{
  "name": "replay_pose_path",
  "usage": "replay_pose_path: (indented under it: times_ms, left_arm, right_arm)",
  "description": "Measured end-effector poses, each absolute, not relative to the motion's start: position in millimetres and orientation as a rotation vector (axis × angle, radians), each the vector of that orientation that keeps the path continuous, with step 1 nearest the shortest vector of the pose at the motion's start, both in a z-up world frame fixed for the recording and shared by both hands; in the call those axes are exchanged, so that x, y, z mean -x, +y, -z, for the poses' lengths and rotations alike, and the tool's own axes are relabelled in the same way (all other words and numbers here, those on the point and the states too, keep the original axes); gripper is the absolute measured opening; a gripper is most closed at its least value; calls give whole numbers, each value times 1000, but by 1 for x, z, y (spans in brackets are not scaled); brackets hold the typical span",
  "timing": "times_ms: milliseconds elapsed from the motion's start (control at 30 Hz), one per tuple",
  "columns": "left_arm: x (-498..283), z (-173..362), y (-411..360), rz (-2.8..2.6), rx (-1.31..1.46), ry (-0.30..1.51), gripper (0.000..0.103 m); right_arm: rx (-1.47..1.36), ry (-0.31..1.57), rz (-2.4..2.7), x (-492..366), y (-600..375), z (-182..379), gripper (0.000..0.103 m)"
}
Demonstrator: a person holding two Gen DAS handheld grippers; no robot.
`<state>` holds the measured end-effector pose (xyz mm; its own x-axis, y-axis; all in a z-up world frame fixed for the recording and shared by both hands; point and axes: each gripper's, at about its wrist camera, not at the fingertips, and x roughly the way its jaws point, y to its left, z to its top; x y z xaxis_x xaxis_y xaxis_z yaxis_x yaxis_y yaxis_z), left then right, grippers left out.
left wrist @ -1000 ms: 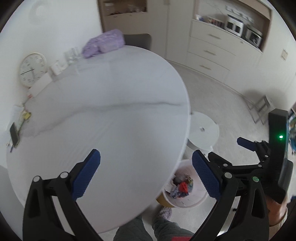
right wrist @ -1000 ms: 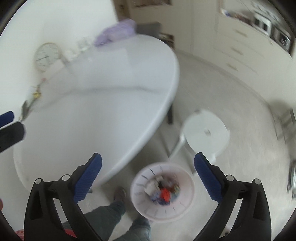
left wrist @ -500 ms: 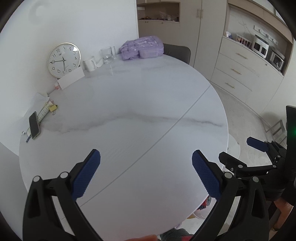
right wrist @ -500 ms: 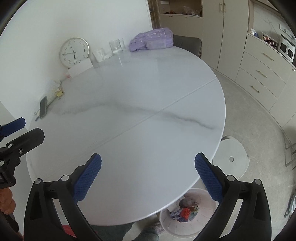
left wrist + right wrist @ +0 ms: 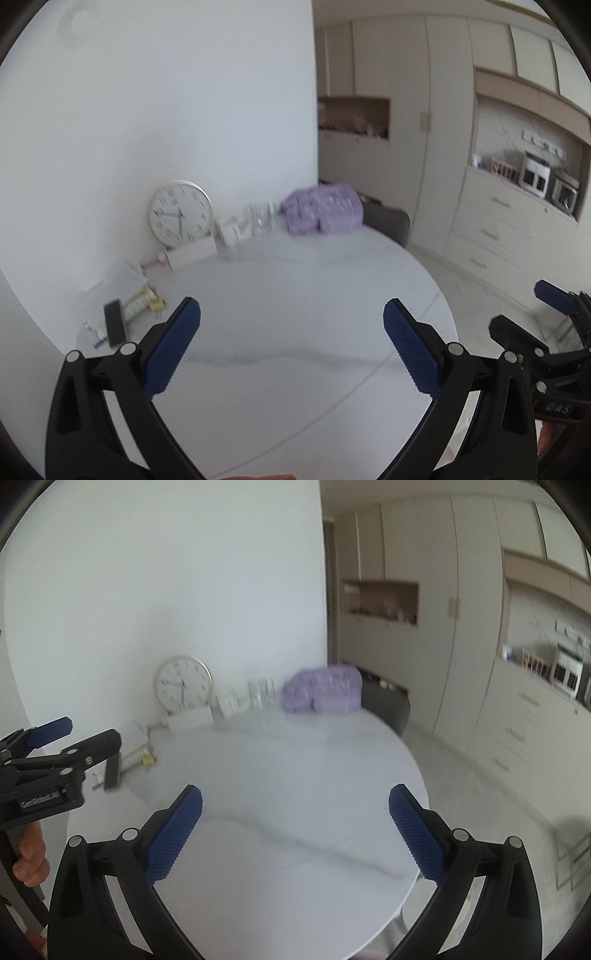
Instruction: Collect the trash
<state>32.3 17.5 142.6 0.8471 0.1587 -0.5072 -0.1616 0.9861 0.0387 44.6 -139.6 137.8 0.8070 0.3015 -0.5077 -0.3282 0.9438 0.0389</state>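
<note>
Trash is not showing on the tabletop (image 5: 295,369); none is lying between either tongs. Left tongs (image 5: 291,332) and right tongs (image 5: 295,816) are hovering apart, empty. Scanning the cluttered wall edge near the clock (image 5: 181,213) seems wise.

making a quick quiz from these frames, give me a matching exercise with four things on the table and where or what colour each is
Things:
1. clock
2. bag
3. phone
4. left gripper

Descriptions:
A. purple, at the far edge of the table
B. dark, propped near the left edge
C. round, white, leaning on the wall
D. blue pads, wide open, holding nothing

Pairs: 1-C, 2-A, 3-B, 4-D
</note>
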Motion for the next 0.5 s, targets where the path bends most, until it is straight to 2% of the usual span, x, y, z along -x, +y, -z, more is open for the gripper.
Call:
replay_pose_path:
  times_ms: [233, 500]
  left_arm:
    - [-6, -195, 29, -264, 59, 409, 95]
    - [17, -192, 20, -287, 43, 427, 95]
  right_arm:
    - [57, 376, -393, -17, -128, -199, 100]
    - [19, 352, -441, 4, -128, -208, 100]
